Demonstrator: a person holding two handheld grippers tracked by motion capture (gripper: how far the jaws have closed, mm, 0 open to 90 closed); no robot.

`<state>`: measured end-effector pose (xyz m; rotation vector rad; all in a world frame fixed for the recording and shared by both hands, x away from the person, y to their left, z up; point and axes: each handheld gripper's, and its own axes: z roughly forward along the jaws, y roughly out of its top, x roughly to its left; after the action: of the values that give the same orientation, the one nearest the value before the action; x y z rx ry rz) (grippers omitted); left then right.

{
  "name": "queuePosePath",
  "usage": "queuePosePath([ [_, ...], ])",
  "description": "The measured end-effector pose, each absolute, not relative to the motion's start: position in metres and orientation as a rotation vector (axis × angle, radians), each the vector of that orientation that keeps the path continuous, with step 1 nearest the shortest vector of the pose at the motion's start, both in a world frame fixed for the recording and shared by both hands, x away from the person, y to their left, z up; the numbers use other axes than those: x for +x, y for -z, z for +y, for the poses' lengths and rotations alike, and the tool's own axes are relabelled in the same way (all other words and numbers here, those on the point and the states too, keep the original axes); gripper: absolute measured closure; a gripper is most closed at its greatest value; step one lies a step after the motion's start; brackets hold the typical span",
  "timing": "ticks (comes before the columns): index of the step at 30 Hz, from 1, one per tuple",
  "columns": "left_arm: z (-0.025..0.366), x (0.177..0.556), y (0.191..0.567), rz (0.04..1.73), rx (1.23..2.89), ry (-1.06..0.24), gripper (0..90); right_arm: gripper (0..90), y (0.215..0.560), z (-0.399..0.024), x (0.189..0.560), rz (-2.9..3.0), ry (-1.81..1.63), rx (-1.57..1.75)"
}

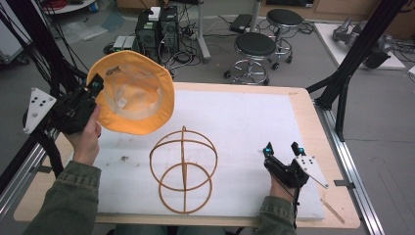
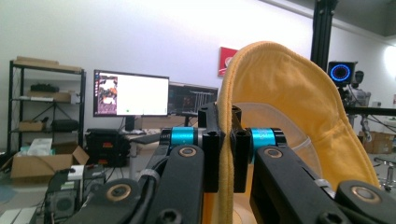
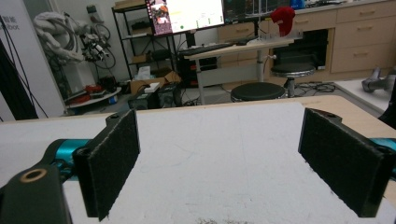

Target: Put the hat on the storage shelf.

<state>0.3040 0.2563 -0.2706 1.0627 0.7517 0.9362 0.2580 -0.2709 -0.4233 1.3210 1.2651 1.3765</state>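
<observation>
The left gripper (image 1: 93, 88) had its jaws pinching the hat (image 1: 134, 93) brim, held up over the table's (image 1: 303, 105) left edge. Right gripper (image 1: 283, 149) sat spread, empty. Next it probably needed lowering onto the wire stand (image 1: 183, 169) (crown centred).

Hat (image 1: 134, 93): soft yellow cloth, matt, with a paler lining inside the crown.
Wire stand (image 1: 183, 169): thin hoops with a smooth tan finish; wood or coated metal cannot be told.
Tabletop (image 1: 313, 142): pale wood edge, matt.
Mat (image 1: 244, 127): white, matt, faintly grained sheet.
Left tongs (image 2: 225, 149): matt black plastic, glossy teal collars.
Right tongs (image 3: 219, 163): rough black, felt-like pads.
</observation>
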Motion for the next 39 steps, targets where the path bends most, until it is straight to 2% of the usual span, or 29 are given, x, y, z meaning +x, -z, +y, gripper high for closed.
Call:
queuePosePath([
  [12, 0.221, 0.299, 0.24, 0.633, 1.059, -0.929, 87.2, 11.6, 0.423, -0.272, 0.258, 1.26, -1.392, 1.324],
  [21, 0.204, 0.284, 0.249, 0.54, 1.107, -0.903, 87.1, 11.5, 0.423, -0.273, 0.259, 1.249, -1.403, 1.332],
  [31, 0.181, 0.248, 0.256, 0.349, 1.161, -0.772, 87.0, 11.5, 0.424, -0.273, 0.259, 1.253, -1.402, 1.335],
  [39, 0.166, 0.219, 0.26, 0.145, 1.276, -0.634, 86.8, 11.5, 0.424, -0.272, 0.259, 1.258, -1.404, 1.34],
])
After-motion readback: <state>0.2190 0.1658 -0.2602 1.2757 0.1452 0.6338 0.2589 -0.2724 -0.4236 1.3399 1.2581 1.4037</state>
